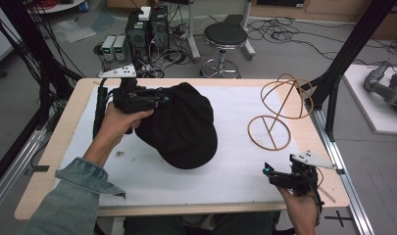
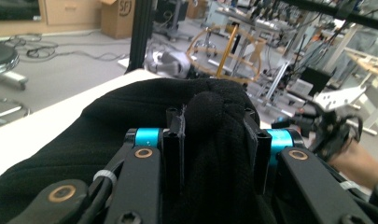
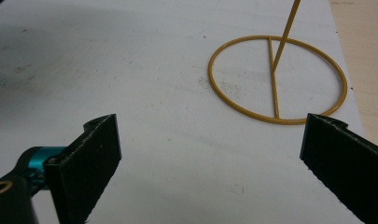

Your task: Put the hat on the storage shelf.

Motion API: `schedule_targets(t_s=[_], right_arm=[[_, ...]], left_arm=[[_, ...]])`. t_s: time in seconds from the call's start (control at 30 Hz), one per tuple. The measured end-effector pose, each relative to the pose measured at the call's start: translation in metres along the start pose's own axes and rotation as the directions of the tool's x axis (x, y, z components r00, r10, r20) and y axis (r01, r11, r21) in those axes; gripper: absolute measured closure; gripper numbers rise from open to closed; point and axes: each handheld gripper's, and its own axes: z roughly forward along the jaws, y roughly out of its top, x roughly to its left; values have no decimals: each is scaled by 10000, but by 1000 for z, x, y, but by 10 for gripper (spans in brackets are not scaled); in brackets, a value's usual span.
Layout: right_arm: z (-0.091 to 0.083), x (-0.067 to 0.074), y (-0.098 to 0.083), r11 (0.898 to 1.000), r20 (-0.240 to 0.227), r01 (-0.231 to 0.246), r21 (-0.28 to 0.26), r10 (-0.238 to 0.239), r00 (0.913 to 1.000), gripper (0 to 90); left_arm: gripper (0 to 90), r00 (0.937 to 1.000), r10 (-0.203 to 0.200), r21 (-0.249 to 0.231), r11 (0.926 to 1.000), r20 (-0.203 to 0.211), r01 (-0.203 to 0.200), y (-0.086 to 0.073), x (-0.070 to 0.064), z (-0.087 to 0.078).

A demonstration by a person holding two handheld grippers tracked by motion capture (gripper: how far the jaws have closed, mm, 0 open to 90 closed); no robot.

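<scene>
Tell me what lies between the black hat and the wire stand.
Nothing: in the high view, only bare white mat separates the black hat from the wire stand.

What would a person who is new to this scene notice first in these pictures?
First, the black cap in the middle of the white mat, with the left gripper shut on a fold at its left edge. Next, the yellow wire stand at the mat's right side. The right gripper rests open near the front right corner.

hat: matt black cloth | stand: glossy yellow metal wire | table: pale wood
</scene>
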Motion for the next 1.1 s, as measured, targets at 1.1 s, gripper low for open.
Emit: schedule_targets(t_s=[1.1], right_arm=[[-1,2,-6,9998,-162,206,15,-206,9997,48]], left_arm=[[672,9846,-299,-1542,9864,1721,570,95,-10,99]])
